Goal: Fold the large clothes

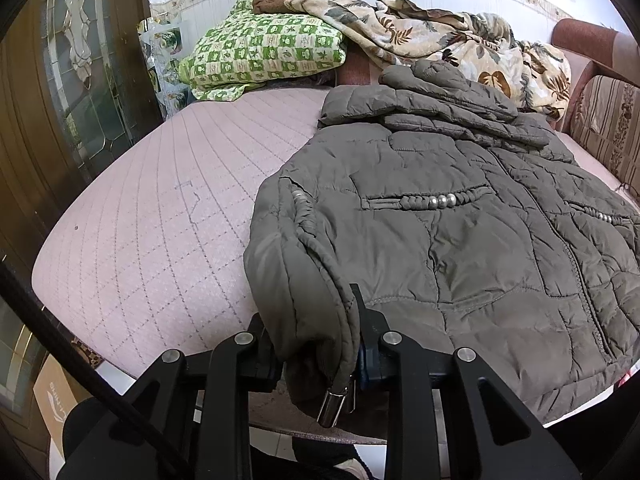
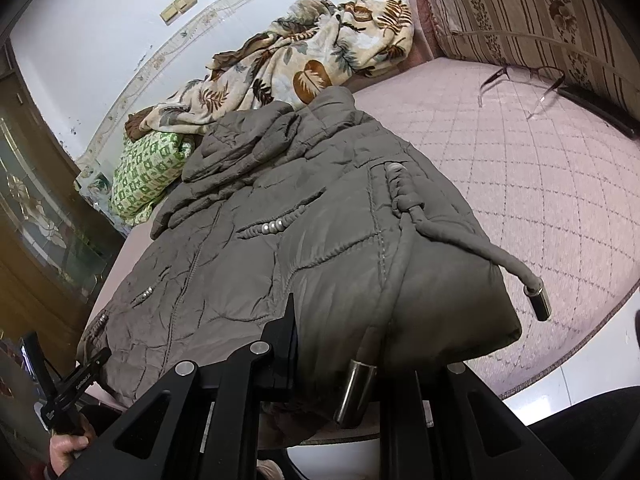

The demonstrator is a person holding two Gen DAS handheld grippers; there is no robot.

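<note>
A grey-brown quilted puffer jacket (image 1: 460, 240) lies front up on the pink quilted bed (image 1: 160, 200), hood towards the far wall. My left gripper (image 1: 316, 344) is shut on the jacket's near left hem corner, where a drawstring with a metal tip (image 1: 334, 408) hangs. In the right wrist view the jacket (image 2: 280, 248) fills the middle. My right gripper (image 2: 332, 344) is shut on its near right hem corner; the right finger is hidden under the fabric. A metal cord tip (image 2: 356, 396) hangs there, and another (image 2: 538, 300) lies on the bed (image 2: 540, 200).
A leaf-print blanket (image 1: 440, 36) and a green checked pillow (image 1: 264, 52) lie at the far side. Glasses (image 2: 520, 84) and a dark flat object (image 2: 600, 108) lie near the striped sofa back (image 2: 540, 12). A wooden glass door (image 1: 72, 92) stands at left.
</note>
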